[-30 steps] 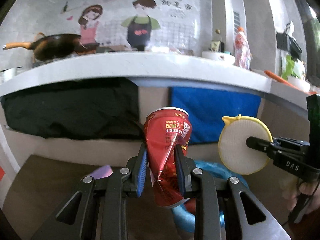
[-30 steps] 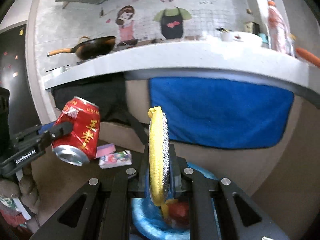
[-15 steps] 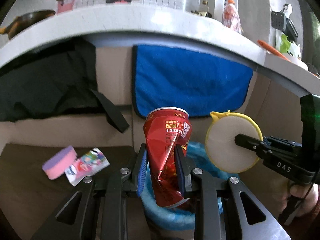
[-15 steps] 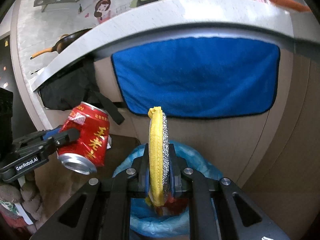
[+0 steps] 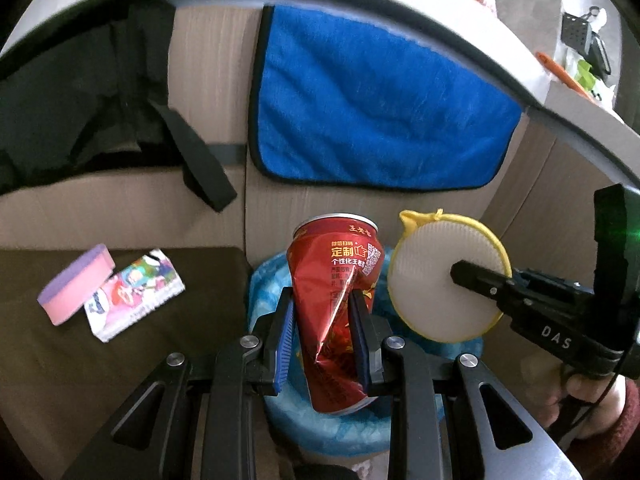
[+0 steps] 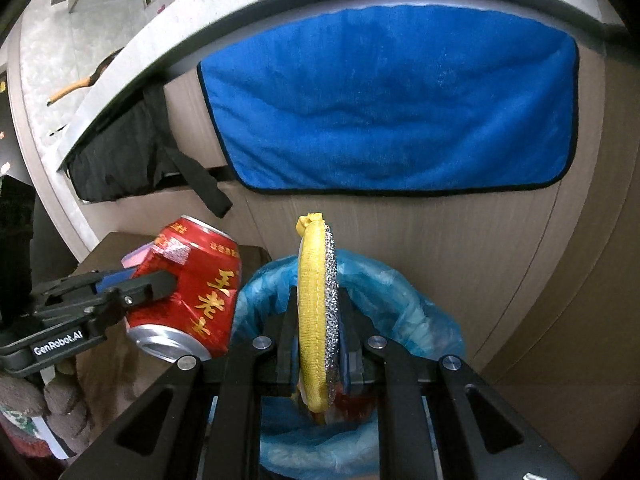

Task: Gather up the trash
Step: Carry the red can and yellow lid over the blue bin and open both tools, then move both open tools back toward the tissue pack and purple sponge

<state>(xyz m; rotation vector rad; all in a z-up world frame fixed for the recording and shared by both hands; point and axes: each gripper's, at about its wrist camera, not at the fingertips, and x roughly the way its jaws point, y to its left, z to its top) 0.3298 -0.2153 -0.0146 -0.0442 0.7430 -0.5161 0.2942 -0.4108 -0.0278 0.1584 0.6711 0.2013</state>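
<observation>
The left gripper (image 5: 324,332) is clamped on a crushed red can (image 5: 336,312). The can sits between the two blue-padded fingers (image 5: 282,340), pinched at its dented waist, with its top sticking out beyond the fingertips and its base hanging back toward the gripper body. Its long axis runs roughly along the fingers in the left wrist view; in the right wrist view the same can (image 6: 188,296) is tilted, silver bottom end down and toward the camera, its rim end up and away. It is red with gold Chinese lettering, a white-printed panel and a deep crease down the middle.

The right gripper (image 6: 318,344) is closed on a round scrubbing pad (image 6: 316,320), held edge-on between the fingers so its flat faces press against the pads. The disc stands upright, with a small yellow knot at the top beyond the fingertips. One face is yellow cloth, the other silver and glittery; from the left wrist view the pad (image 5: 444,276) shows a pale mesh face inside a yellow border.

Below and just past both sets of fingertips lies a bin lined with a blue plastic bag (image 6: 404,304), its mouth open under the can and the pad. Off to the left of the left fingers, on a dark surface (image 5: 120,360), lie a purple-and-pink sponge (image 5: 76,284) and a colourful wrapper (image 5: 134,294), touching each other. A blue towel (image 6: 392,104) hangs on the cabinet front beyond the bin.
</observation>
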